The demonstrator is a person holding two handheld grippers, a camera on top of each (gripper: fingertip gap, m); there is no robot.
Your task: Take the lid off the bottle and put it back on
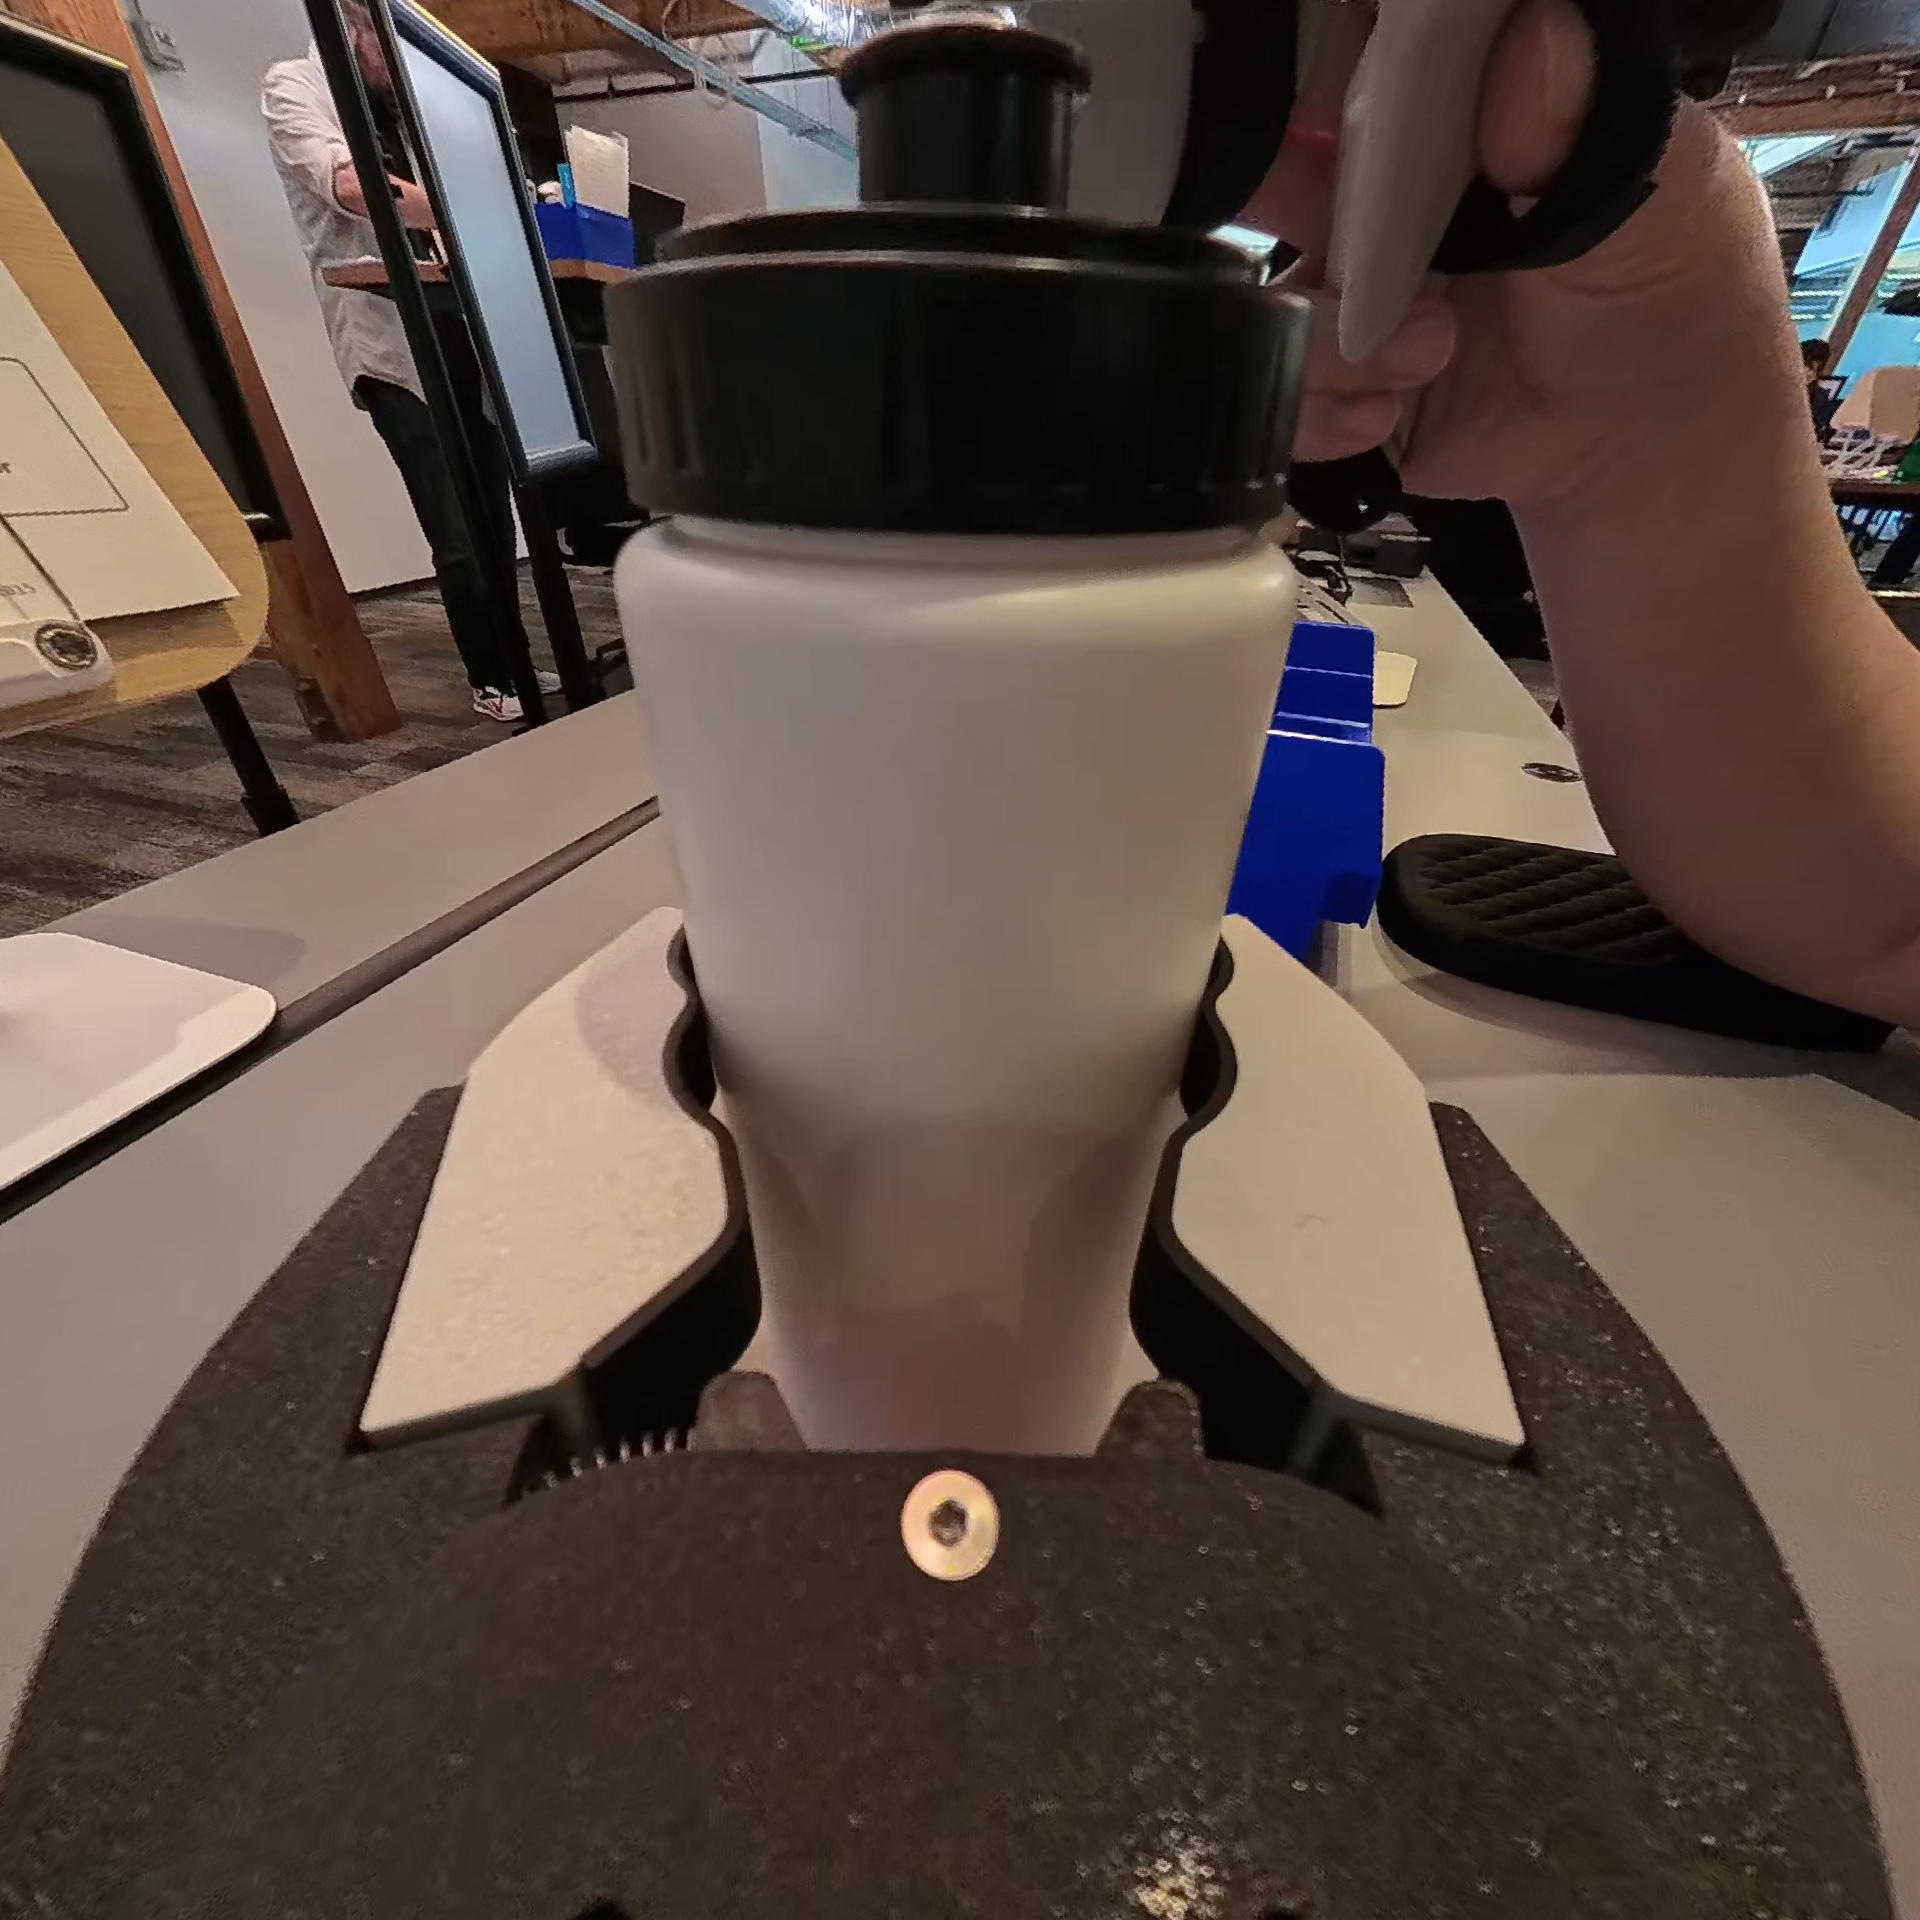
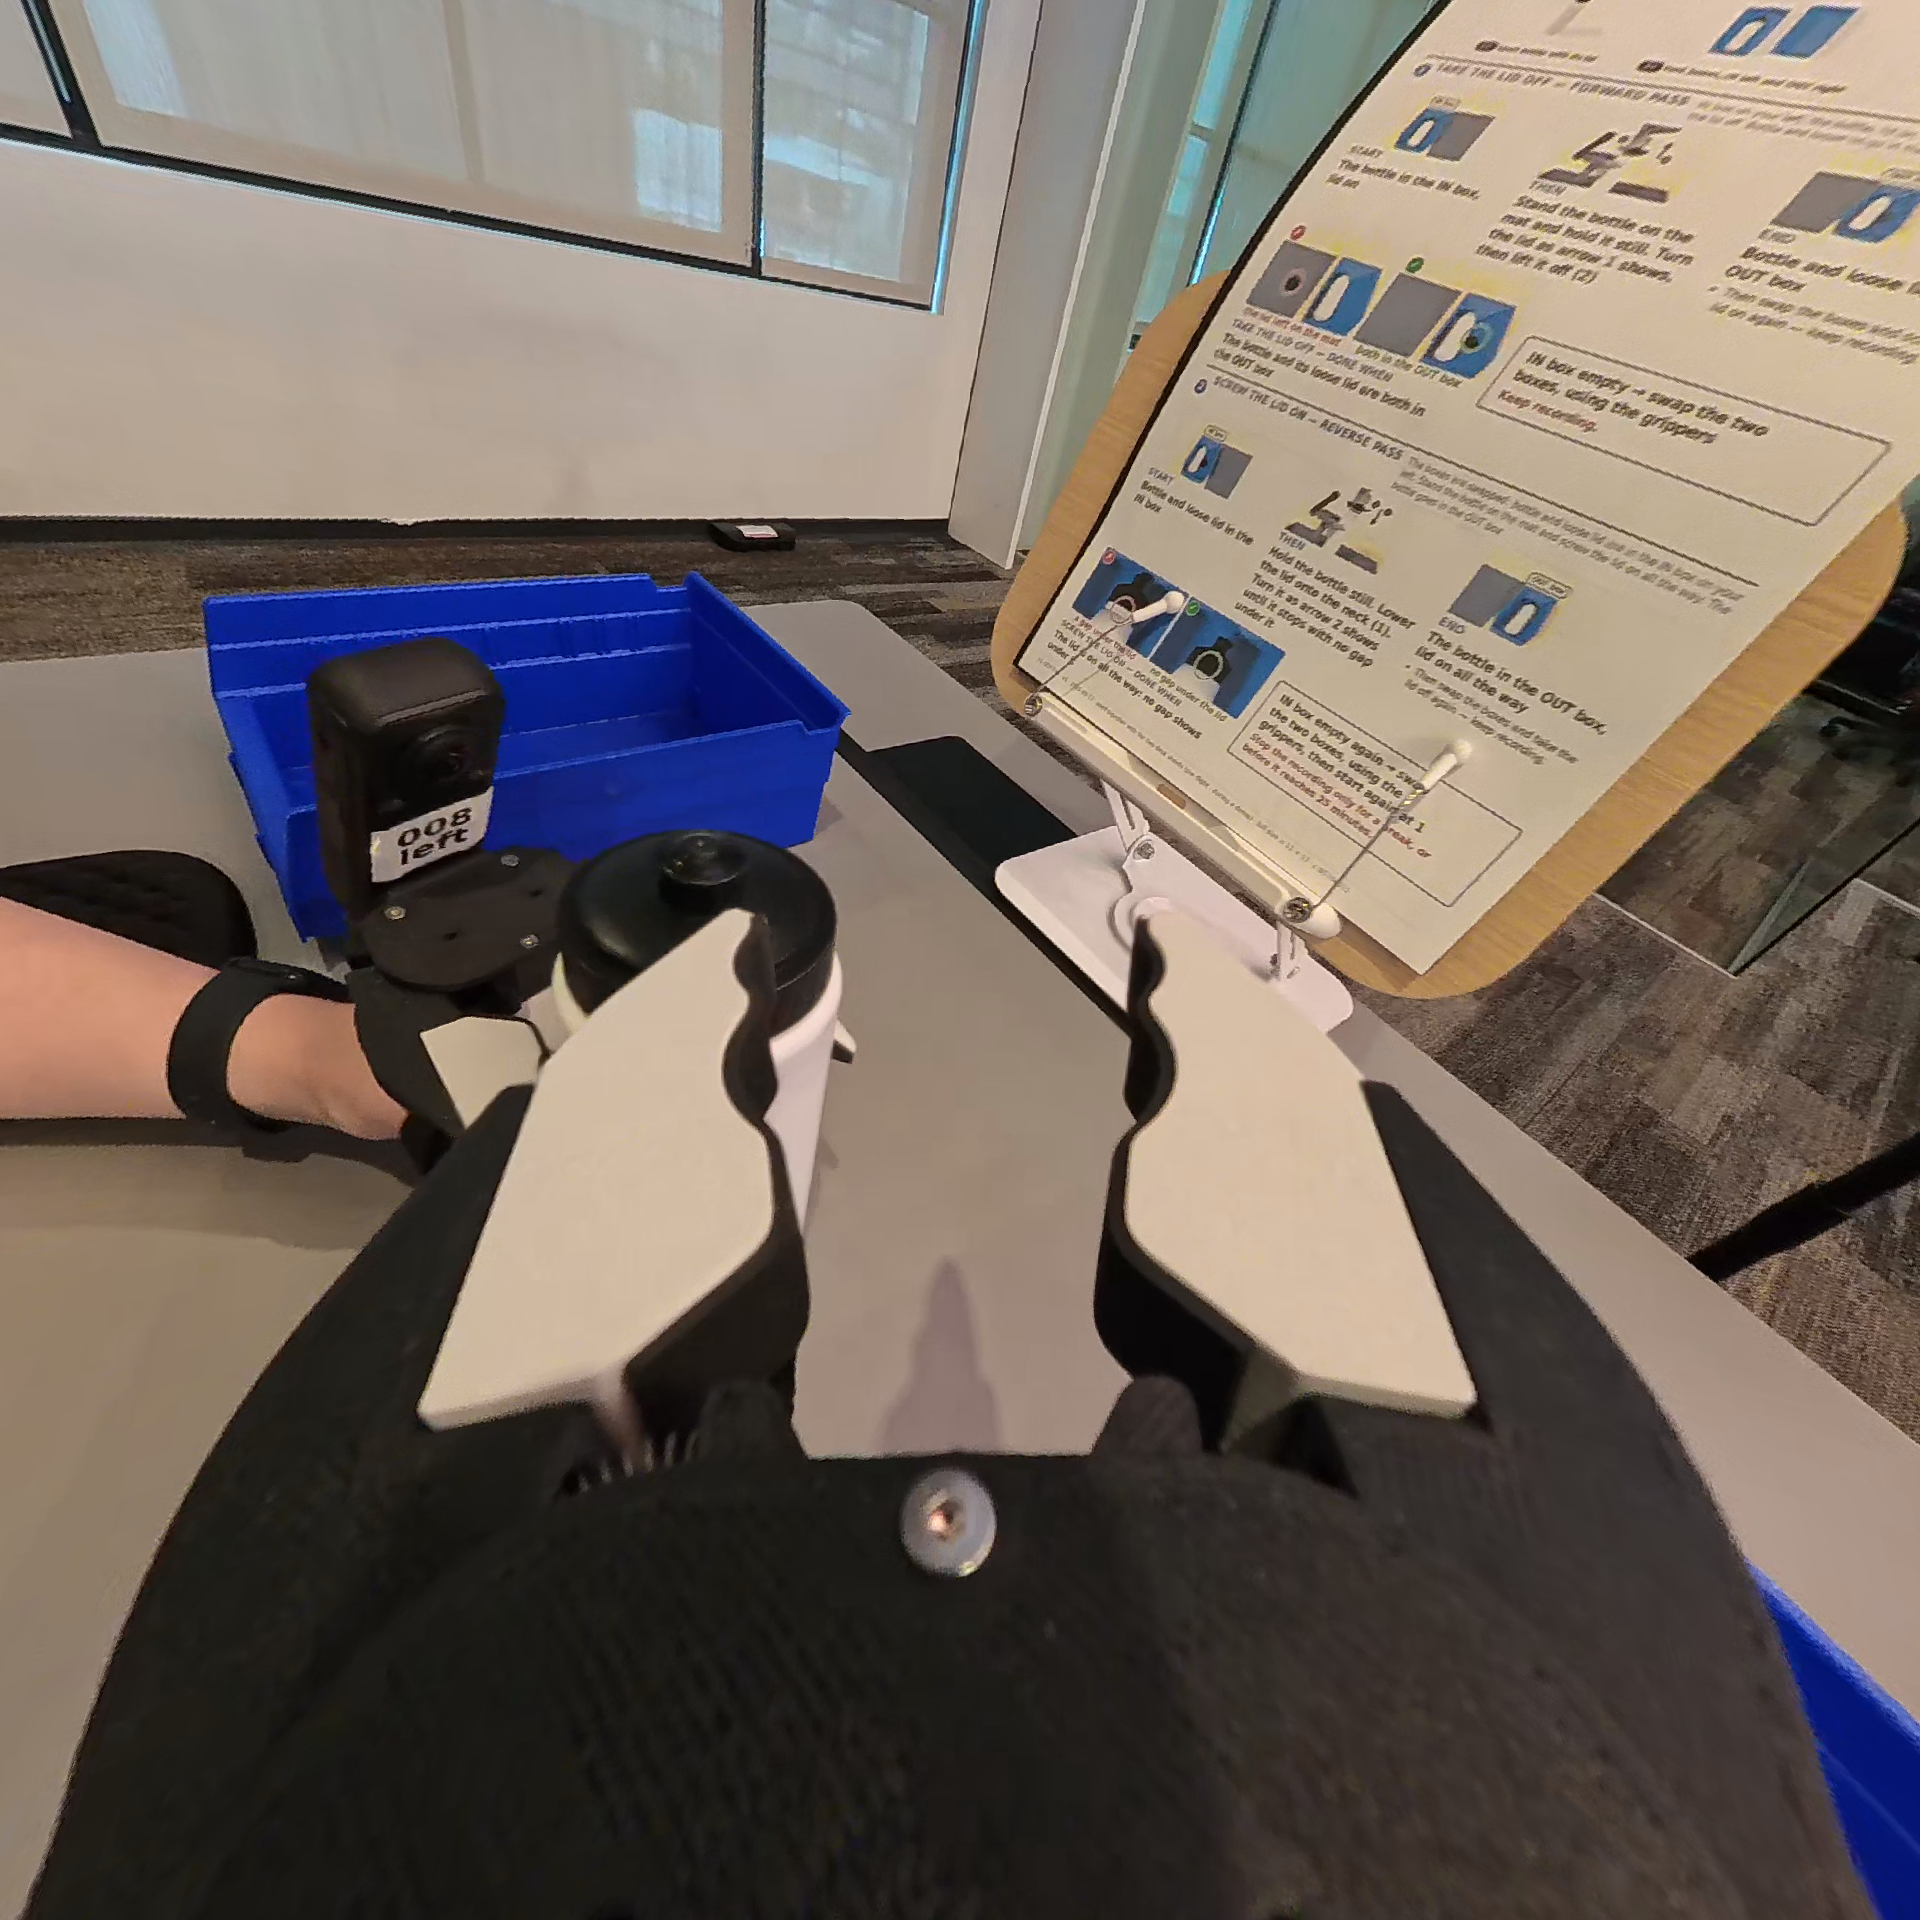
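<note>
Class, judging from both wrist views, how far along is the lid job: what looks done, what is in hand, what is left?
Done: the left tool is clamped on the white bottle, standing upright on the grey table. In hand: the right tool is open and empty beside the bottle, not on the black lid. Left: the lid is on the bottle, so gripping, unscrewing, lifting and refitting it all remain.

Each hand-held gripper had a black, grainy body with one silver hex screw at lower centre, and two pale grey flat fingers [image 2: 1278, 1174] edged with wavy black pads. The left hand-held gripper [image 2: 686, 1039], at left of the right wrist view, carried a black camera [image 2: 400, 743] bearing a white label. A black strap [image 2: 208, 1044] circled the wrist.
</note>
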